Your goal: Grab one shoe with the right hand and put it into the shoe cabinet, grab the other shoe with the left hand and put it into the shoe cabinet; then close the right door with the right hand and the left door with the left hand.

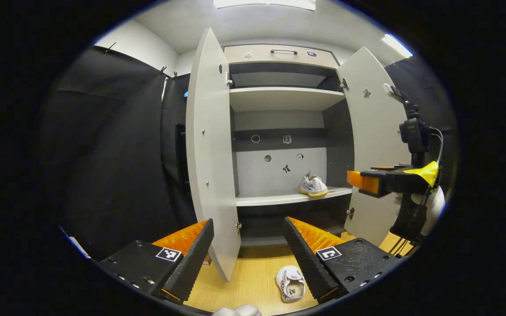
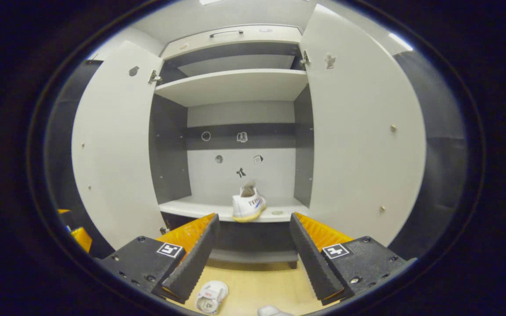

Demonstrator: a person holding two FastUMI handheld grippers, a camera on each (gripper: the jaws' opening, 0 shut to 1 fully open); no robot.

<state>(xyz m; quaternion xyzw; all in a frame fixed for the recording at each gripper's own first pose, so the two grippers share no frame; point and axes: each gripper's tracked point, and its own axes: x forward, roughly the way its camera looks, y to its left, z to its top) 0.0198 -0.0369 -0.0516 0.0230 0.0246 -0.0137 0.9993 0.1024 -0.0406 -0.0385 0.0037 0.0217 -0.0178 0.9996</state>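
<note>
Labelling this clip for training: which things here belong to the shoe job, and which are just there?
Job:
- shoe on the shelf
- shoe on the floor
- left door
- right door
- left gripper
- right gripper

Just there:
- stickers on the back panel
- top drawer

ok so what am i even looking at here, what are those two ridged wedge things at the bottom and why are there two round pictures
Those wedges are the two fingers of a handheld gripper. A person holds one in each hand, and a fisheye camera rides on each, hence two round pictures. The left gripper is open and holds nothing; so is the right gripper. In the left gripper view the right gripper also shows farther off, held by a gloved hand. Both views face a shoe cabinet with both doors open. One white shoe stands on a shelf inside. The other shoe lies on the wooden floor in front.
</note>
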